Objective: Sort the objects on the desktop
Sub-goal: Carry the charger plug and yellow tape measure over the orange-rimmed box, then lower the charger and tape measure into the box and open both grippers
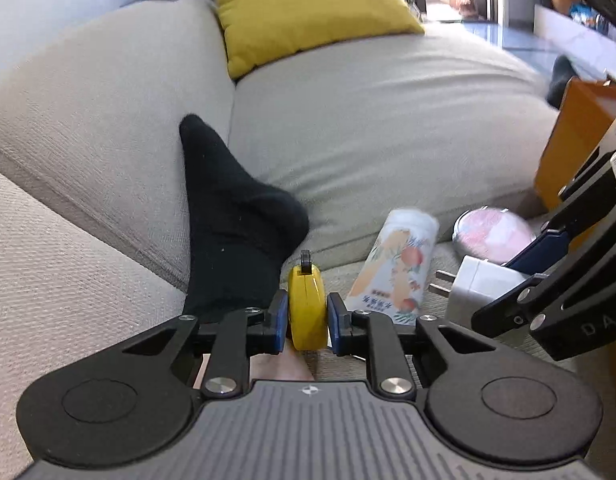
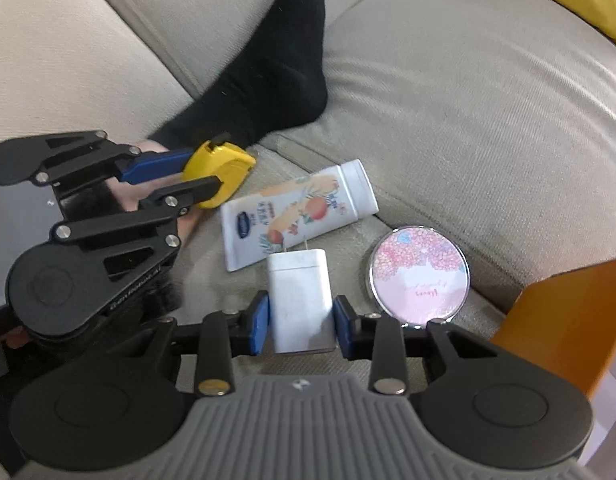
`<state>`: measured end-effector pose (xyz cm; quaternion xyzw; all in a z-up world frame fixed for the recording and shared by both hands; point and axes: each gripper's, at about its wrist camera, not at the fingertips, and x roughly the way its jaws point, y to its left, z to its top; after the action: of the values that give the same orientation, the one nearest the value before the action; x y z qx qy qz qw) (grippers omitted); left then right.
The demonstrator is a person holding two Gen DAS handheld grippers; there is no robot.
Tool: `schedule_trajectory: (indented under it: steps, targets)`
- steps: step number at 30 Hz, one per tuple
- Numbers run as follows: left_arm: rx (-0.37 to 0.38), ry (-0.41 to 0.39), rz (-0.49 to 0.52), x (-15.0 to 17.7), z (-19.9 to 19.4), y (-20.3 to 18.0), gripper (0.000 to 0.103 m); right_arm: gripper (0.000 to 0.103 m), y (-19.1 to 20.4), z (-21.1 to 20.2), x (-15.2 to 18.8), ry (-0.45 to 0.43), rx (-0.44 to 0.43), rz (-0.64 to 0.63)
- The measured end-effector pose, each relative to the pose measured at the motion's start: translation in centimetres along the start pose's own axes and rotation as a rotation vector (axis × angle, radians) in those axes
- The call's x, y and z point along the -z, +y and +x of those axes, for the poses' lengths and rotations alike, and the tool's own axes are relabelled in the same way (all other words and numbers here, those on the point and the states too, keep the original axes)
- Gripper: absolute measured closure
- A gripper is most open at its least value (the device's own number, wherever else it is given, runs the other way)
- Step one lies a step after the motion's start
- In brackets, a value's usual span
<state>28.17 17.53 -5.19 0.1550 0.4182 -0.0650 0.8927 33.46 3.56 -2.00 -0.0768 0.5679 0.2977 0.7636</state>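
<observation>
Lying on the beige sofa seat are the things to sort: a white tube with a peach print, a round pink mirror and a white charger with its two prongs pointing toward the tube. An orange box stands at the right edge of the seat, near the mirror; only its outer wall shows, so I cannot tell what is inside it.

The left gripper is nearly closed, and its blue pads press on both flat sides of a small yellow tape measure, which is held above the seat, just beside the tube. The right gripper has its two blue pads on either side of the charger. The left pad seems to touch it, but a thin gap shows at the right pad, so I cannot tell if the grip is firm.

A foot in a black sock rests on the sofa directly behind the tape measure, close to the left gripper. A yellow cushion leans at the back of the sofa, well apart from the small things.
</observation>
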Motion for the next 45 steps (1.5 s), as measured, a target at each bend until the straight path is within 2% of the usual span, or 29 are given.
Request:
schedule_trajectory:
  steps: [8,13,18,22,27,32,37,45]
  targets:
    - [0.06,-0.085,-0.04,-0.1,-6.6,-1.3,0.08,0.067,0.6,-5.3,1.7,-0.104,-0.045,0.004]
    - [0.09,-0.18,-0.01,-1.0,-11.8,-3.5,0.08,0.067,0.2,-10.6,4.3,-0.197,-0.078,0.02]
    - [0.127,-0.272,0.062,-2.5,-15.9,-6.8,0.08,0.067,-2.1,-16.1,8.0,-0.3,-0.031,0.076]
    - [0.182,-0.323,0.155,-4.1,-16.6,-10.7,0.08,0.067,-5.0,-18.7,11.4,-0.326,0.038,0.14]
    - [0.197,-0.323,0.33,-6.0,-14.3,-16.4,0.08,0.067,-9.8,-18.7,15.2,-0.289,0.121,0.261]
    - [0.185,-0.303,0.563,-6.5,-10.5,-21.5,0.08,0.067,-13.4,-17.2,16.9,-0.256,0.129,0.35]
    - [0.163,-0.23,0.774,-6.3,-5.6,-25.3,0.08,0.067,-15.3,-14.6,16.6,-0.22,0.096,0.373]
    - [0.176,-0.149,1.032,-5.2,-0.1,-27.3,0.08,0.068,-16.1,-11.8,14.2,-0.177,0.103,0.309]
